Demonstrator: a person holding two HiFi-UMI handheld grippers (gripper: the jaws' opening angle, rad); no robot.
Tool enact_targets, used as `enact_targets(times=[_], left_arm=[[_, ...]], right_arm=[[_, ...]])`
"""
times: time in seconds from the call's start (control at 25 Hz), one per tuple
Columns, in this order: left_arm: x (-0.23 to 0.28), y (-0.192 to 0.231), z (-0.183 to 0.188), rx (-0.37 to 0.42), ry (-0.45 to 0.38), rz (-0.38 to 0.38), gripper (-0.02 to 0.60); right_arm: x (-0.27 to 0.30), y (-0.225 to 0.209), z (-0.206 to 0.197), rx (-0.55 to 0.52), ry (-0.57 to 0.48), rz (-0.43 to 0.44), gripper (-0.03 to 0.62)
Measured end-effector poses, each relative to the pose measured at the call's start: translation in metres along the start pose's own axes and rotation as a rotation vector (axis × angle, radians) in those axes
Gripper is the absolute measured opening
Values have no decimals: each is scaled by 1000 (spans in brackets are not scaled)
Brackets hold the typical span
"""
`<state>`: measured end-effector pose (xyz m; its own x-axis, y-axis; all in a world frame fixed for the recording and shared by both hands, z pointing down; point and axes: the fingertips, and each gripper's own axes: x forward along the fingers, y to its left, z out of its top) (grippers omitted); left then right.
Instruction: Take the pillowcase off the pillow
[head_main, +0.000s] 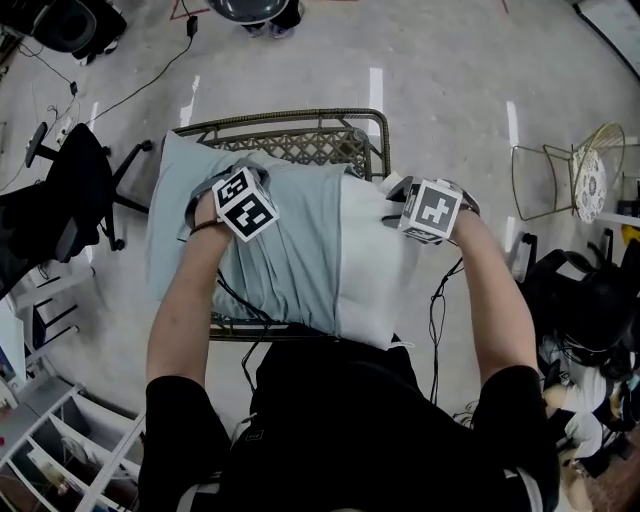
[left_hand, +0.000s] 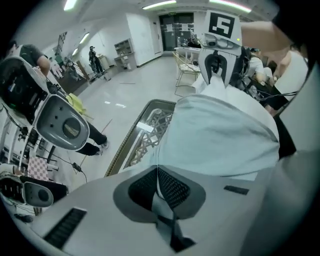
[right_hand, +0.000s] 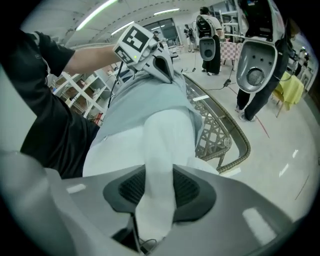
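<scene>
The pillow (head_main: 368, 262) lies on a wicker bench (head_main: 290, 120) with its white right end bare. The pale blue pillowcase (head_main: 285, 255) covers the rest, to the left. The left gripper (left_hand: 158, 175) is pinched tight on a thin fold of pillowcase. The right gripper (right_hand: 159, 182) clamps a thick fold of the pillow's white end.
</scene>
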<state>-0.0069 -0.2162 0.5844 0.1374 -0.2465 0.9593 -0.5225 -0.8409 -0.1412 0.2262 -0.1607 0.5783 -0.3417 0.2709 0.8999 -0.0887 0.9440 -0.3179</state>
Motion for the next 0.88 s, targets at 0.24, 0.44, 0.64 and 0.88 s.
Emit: enact_targets(times=[0.24, 0.44, 0.64, 0.88], left_arm=[[0, -35, 98, -75, -219, -129, 164], [24, -53, 82, 117, -57, -90, 9], [13, -28, 39, 143, 20, -32, 8], [-9, -4, -10, 26, 26, -10, 8]], right_arm=[[-2, 3, 1, -38, 20, -20, 150], [-4, 5, 3, -40, 15, -24, 146], [-14, 5, 3, -42, 2, -28, 127], [-29, 1, 10, -48, -45, -52, 114]])
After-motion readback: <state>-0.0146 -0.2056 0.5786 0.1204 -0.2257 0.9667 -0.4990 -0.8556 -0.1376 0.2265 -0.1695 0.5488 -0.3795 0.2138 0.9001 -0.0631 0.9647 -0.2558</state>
